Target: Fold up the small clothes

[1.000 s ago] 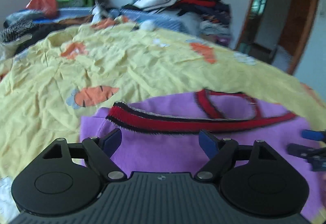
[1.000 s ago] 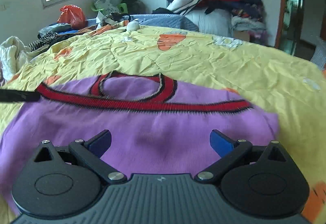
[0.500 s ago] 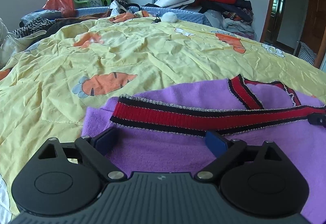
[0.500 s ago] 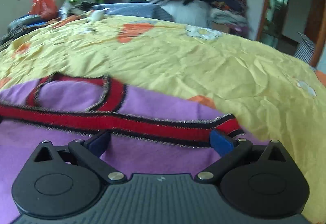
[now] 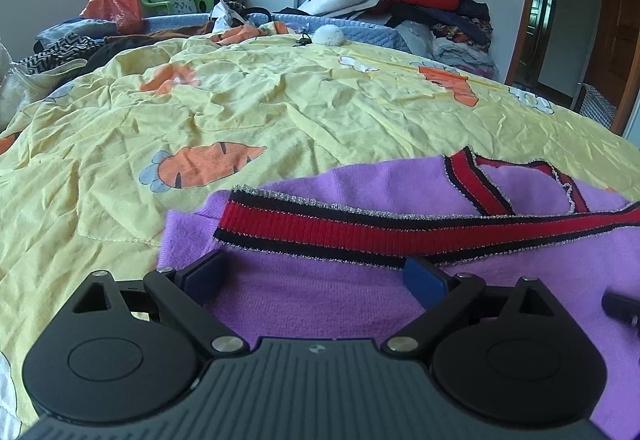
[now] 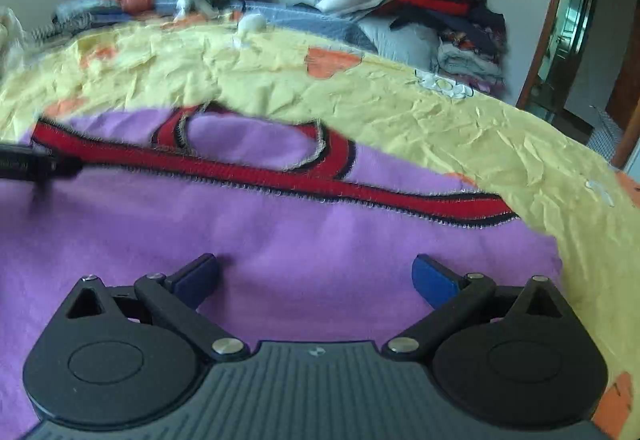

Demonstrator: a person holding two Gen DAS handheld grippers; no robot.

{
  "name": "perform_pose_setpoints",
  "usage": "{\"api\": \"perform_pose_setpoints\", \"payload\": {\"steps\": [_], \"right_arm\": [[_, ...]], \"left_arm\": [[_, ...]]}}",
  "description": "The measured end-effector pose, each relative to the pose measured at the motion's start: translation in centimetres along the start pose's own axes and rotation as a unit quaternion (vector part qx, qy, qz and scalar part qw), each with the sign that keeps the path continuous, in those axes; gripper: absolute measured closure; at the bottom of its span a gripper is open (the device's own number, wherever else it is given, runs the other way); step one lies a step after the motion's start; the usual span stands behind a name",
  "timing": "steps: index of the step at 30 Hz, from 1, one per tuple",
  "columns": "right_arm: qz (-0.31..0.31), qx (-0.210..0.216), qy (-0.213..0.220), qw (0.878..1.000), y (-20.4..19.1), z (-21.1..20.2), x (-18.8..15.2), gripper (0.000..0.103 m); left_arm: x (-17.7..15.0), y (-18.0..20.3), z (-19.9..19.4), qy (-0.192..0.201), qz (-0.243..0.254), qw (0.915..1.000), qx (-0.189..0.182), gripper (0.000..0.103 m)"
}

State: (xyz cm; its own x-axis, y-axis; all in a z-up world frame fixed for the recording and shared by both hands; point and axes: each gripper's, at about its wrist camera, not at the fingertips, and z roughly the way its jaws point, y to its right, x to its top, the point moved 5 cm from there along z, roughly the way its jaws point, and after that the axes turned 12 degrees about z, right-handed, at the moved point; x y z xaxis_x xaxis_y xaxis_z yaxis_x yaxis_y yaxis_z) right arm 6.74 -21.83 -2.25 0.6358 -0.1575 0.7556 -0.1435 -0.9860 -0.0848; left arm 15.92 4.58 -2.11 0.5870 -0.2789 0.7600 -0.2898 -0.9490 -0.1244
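Both grippers have dropped closer to the top [image 5: 320,292], and the right one has swung back from its right end toward the middle. On the yellow sheet [image 5: 280,111] the top lies flat, its red band [image 5: 360,230] running left to right across both views. Left gripper [image 5: 318,276] sits just short of the band's left end, jaws wide, nothing pinched. Right gripper [image 6: 316,276] is wide too, over plain knit.
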Motion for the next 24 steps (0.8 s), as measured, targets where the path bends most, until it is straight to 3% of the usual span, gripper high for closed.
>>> {"api": "perform_pose_setpoints", "payload": {"steps": [3, 5, 8, 10, 13, 17, 24], "right_arm": [[0.049, -0.007, -0.019, 0.999, 3.1, -0.1, 0.7, 0.0], [0.059, -0.024, -0.024, 0.998, 3.9, -1.4, 0.5, 0.0], [0.053, -0.016, -0.012, 0.998, 3.7, -3.8, -0.7, 0.0], [0.044, 0.013, -0.017, 0.999, 3.0, -4.9, -2.2, 0.0], [0.019, -0.004, -0.014, 1.0, 3.2, -5.4, -4.1, 0.0], [0.018, 0.015, -0.02, 1.0, 5.2, -7.0, -5.9, 0.0], [0.023, 0.025, -0.024, 0.999, 7.8, -10.6, -8.8, 0.0]], "left_arm": [[0.0, -0.1, -0.3, 0.002, 0.005, 1.0, -0.008, 0.008], [0.1, -0.3, -1.3, 0.0, -0.002, 0.9999, -0.01, 0.015], [0.3, 1.0, -4.3, 0.026, -0.017, 0.9982, -0.051, 0.014], [-0.1, 3.3, -6.3, 0.041, 0.013, 0.9965, -0.071, 0.011], [-2.5, 5.7, -7.0, 0.019, 0.035, 0.9957, -0.083, 0.011], [-6.1, 6.6, -8.4, 0.024, 0.086, 0.9943, -0.057, 0.008], [-8.8, 4.5, -10.7, 0.005, 0.073, 0.9967, -0.036, 0.004]]}}
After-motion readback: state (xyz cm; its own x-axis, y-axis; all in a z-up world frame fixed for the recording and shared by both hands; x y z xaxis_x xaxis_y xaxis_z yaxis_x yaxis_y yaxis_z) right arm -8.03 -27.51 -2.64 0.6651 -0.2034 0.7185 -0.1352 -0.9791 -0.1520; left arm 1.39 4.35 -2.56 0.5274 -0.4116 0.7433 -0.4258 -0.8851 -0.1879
